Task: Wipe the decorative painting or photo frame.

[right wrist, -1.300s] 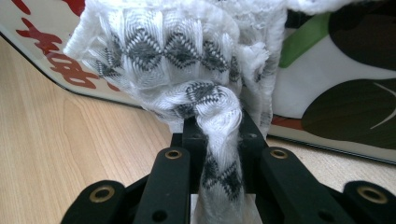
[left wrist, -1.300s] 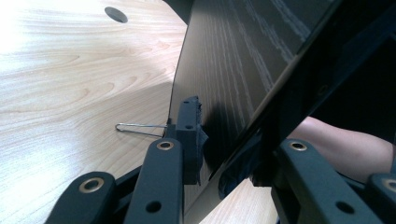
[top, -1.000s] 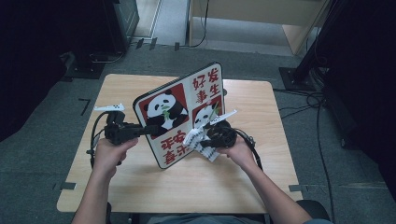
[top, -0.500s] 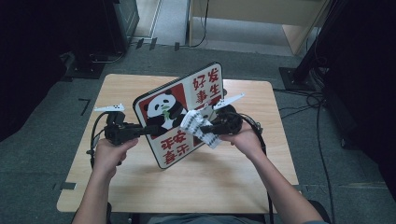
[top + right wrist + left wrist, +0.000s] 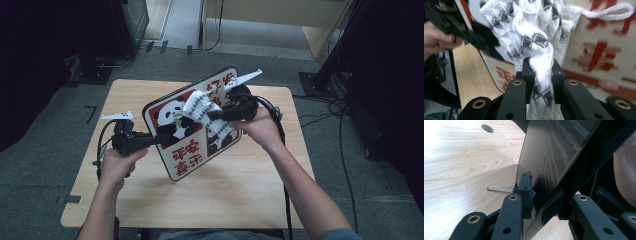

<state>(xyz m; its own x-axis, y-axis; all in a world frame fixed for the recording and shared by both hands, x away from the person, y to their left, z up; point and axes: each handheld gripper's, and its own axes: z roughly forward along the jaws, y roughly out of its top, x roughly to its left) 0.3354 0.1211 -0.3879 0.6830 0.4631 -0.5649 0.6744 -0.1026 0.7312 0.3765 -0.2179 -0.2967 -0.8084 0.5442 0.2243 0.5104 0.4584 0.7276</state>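
Note:
A board (image 5: 185, 150) printed with pandas and red characters stands tilted on its lower edge on the wooden table (image 5: 240, 200). My left gripper (image 5: 162, 139) is shut on the board's left edge; in the left gripper view its jaws (image 5: 549, 202) clamp the board's dark back (image 5: 554, 152). My right gripper (image 5: 212, 116) is raised in front of the board's upper face, shut on a white cloth (image 5: 200, 106) with a grey pattern. In the right gripper view the cloth (image 5: 529, 32) bunches between the jaws (image 5: 540, 72) and hangs against the board (image 5: 604, 50).
A thin metal wire (image 5: 499, 188) lies on the table behind the board, and a round hole (image 5: 487, 128) sits farther off. Black cables trail from both grippers. Dark equipment and grey floor surround the table.
My right gripper has risen with the cloth, moving up the board's face toward its upper right. The left gripper and the board have stayed put.

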